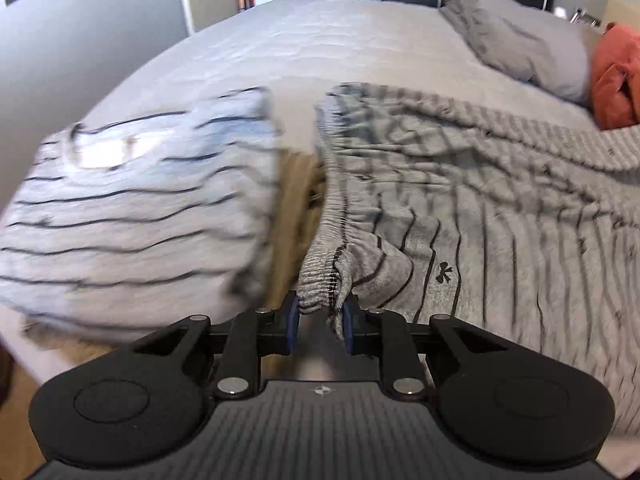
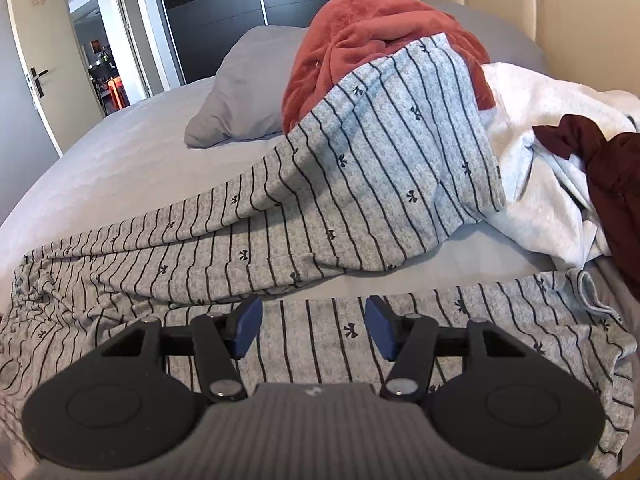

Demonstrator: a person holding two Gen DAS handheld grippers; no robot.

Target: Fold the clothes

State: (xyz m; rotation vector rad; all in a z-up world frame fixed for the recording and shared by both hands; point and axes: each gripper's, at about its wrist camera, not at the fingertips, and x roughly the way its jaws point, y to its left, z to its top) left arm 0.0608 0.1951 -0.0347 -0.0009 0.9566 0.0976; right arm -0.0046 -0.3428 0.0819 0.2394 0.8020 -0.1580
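Bed (image 1: pixel 304 40): left claw (image 1: pixel 319 322) grips pyjama waistband (image 1: pixel 320 268); right claw (image 2: pixel 313 326) released, red blanket (image 2: pixel 360 40) beyond.

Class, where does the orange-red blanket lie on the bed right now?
In the right wrist view the orange-red blanket is heaped near the headboard, right of the grey pillow, with one leg of the striped grey trousers draped over its front.

Striped trousers (image 2: pixel 360 184) — soft marled knit, matt, elastic-gathered waistband. Red blanket (image 2: pixel 360 40) at twelve o'clock — plush fleece. Bedsheet (image 1: pixel 300 48) — smooth matt cotton. Gripper pads (image 2: pixel 248 328) — blue rubbery, arms matt black plastic.
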